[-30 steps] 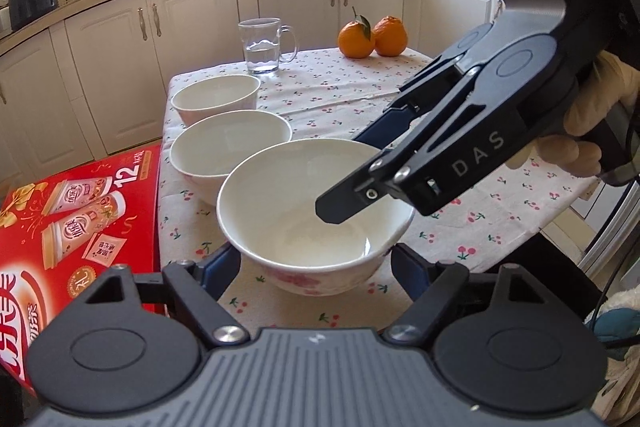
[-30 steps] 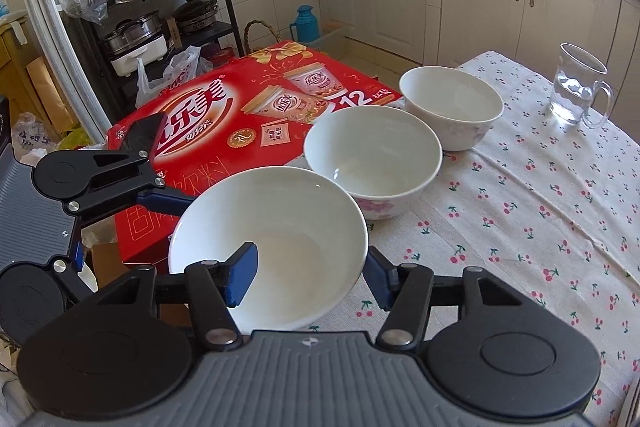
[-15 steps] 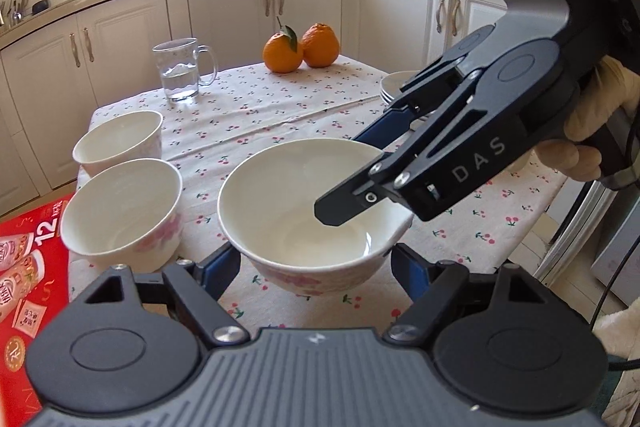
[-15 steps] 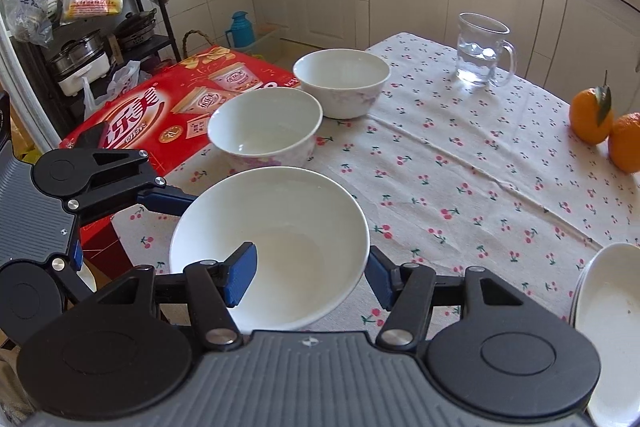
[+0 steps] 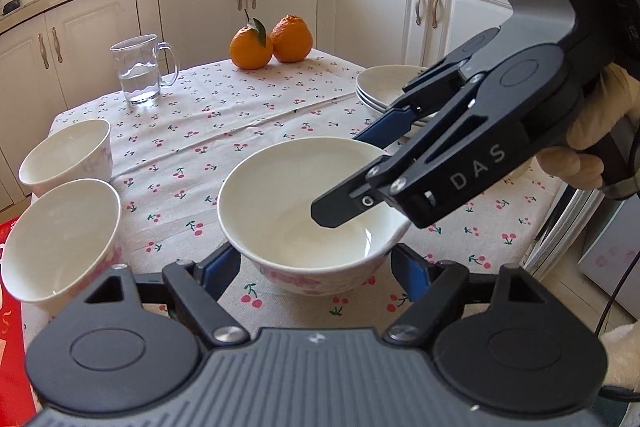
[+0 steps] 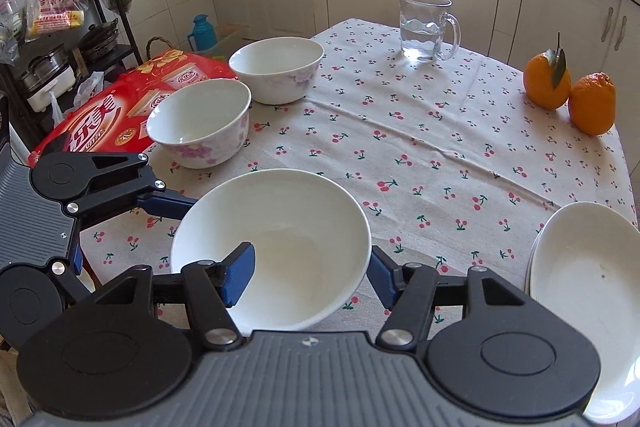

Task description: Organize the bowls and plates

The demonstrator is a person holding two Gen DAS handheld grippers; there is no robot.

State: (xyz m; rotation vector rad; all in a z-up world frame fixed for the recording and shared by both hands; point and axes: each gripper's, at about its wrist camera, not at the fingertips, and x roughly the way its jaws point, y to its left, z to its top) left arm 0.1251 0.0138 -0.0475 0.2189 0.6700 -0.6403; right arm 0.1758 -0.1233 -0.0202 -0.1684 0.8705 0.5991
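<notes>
A large white bowl (image 5: pixel 296 211) with pink flowers is held above the cherry-print tablecloth. My left gripper (image 5: pixel 316 267) clasps the bowl's sides. My right gripper (image 6: pixel 312 271) grips the bowl (image 6: pixel 276 243) by its rim, one finger inside and one outside; it also shows in the left wrist view (image 5: pixel 380 171). Two smaller white bowls (image 5: pixel 60 239) (image 5: pixel 68 155) stand at the table's left edge, and also show in the right wrist view (image 6: pixel 200 123) (image 6: pixel 276 67). A stack of white plates (image 5: pixel 388 87) sits at the right, seen also in the right wrist view (image 6: pixel 588 279).
A glass mug of water (image 5: pixel 140 71) and two oranges (image 5: pixel 272 43) stand at the far side of the table (image 5: pixel 248 115). A red carton (image 6: pixel 112 107) lies beyond the left edge. Kitchen cabinets (image 5: pixel 280 11) run behind.
Both grippers have carried the large bowl rightward, away from the two smaller bowls and toward the stack of plates. The grip on the bowl is unchanged.
</notes>
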